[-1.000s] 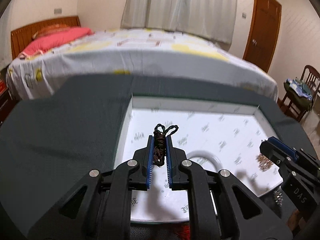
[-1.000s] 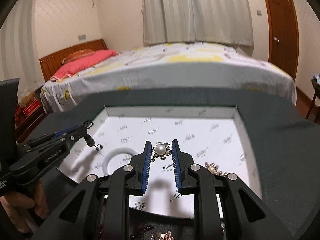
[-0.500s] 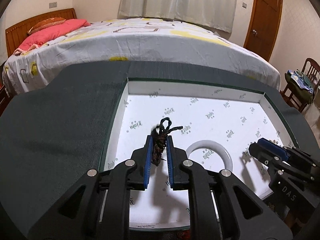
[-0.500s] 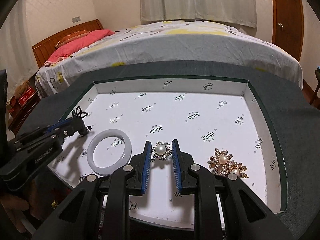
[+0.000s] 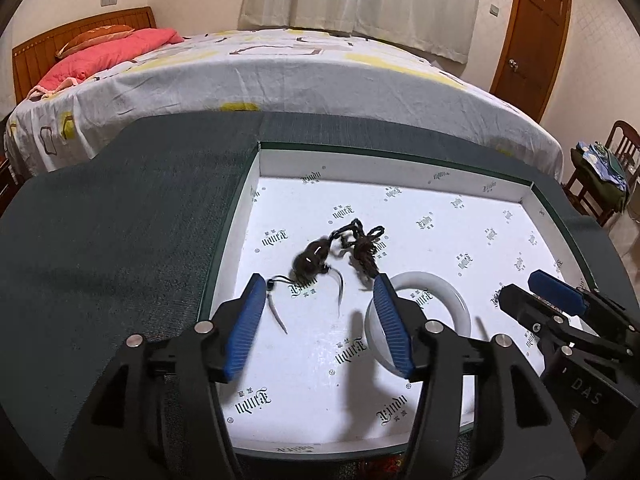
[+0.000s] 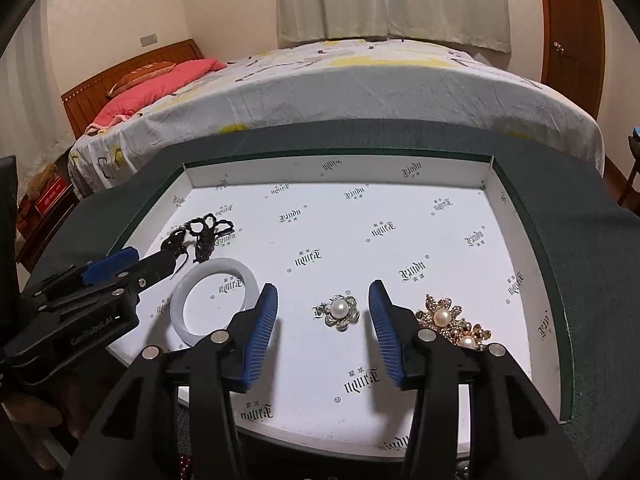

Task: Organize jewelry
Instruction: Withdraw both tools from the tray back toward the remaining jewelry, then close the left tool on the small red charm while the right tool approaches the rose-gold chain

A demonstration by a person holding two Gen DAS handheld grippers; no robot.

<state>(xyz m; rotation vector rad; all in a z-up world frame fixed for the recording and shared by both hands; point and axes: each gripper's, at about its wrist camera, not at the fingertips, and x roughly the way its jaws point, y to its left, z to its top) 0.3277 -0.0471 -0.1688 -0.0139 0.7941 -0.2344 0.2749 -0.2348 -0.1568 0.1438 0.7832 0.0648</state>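
Both pieces dropped free: the dark knotted cord bracelet [image 5: 340, 252] and silver pearl flower brooch [image 6: 338, 311] lay on the white printed tray [image 6: 400, 264], apart, seemingly sorted, as left gripper [image 5: 320, 300] and right gripper [image 6: 323, 308] jaws had just opened, released.

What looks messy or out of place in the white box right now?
Mostly tidy. The dark cord piece lies in a loose tangle near the box's left wall, strands straggling toward the white bangle. The silver pearl brooch and gold brooch lie flat. Both grippers' jaws have just been opening, nothing held.
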